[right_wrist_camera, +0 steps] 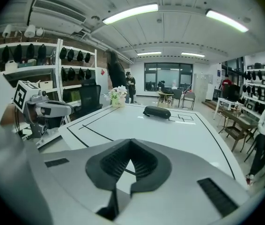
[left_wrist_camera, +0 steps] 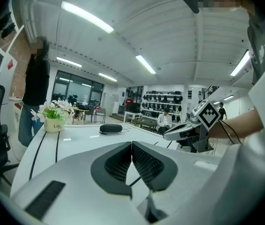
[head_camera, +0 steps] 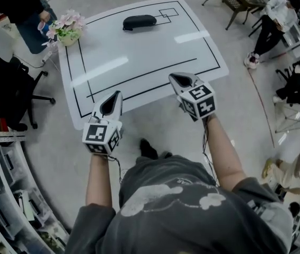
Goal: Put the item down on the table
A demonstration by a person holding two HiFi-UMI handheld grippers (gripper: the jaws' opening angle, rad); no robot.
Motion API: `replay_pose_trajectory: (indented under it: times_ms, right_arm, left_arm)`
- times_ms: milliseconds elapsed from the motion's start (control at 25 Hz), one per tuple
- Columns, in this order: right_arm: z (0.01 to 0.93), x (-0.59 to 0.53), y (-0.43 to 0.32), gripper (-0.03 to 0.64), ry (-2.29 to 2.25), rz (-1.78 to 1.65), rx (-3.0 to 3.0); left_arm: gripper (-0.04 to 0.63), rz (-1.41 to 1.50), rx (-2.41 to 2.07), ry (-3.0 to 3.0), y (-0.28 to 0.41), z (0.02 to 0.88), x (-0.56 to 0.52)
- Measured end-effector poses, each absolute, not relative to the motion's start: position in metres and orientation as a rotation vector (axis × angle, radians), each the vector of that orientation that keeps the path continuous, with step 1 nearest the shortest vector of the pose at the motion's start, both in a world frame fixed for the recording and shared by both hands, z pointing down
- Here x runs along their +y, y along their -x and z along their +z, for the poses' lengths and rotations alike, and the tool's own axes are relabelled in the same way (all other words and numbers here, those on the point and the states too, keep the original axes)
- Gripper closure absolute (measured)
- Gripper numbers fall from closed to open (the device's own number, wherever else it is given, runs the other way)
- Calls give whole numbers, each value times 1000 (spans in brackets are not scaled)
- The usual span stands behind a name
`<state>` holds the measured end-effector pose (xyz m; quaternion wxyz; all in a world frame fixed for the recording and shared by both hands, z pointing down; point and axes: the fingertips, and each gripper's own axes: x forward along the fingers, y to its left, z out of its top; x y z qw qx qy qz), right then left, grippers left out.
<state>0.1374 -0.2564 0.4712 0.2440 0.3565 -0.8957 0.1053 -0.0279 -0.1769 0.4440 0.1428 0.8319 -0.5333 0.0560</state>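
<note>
A black oblong pouch [head_camera: 139, 21] lies on the white table [head_camera: 139, 62] at its far side, next to small printed squares; it also shows as a dark case [left_wrist_camera: 111, 128] in the left gripper view and as the pouch [right_wrist_camera: 157, 112] in the right gripper view. My left gripper [head_camera: 113, 102] hovers over the table's near edge, jaws shut with nothing between them. My right gripper [head_camera: 181, 79] hangs at the near right edge, jaws also shut and empty. Both are far from the pouch.
A pot of pink and white flowers [head_camera: 66, 28] stands at the table's far left corner. A black office chair [head_camera: 7, 89] is left of the table. People sit or stand around the room, and shelves [head_camera: 7, 194] line the left.
</note>
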Motion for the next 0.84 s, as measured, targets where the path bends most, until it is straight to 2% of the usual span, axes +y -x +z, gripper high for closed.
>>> replay_pose_trajectory:
  times_ms: [840]
  right_arm:
    - [448,-105,-261,620,-881,298,-2506]
  left_arm:
    - [591,188,-1542,-2425,-120,416,-47]
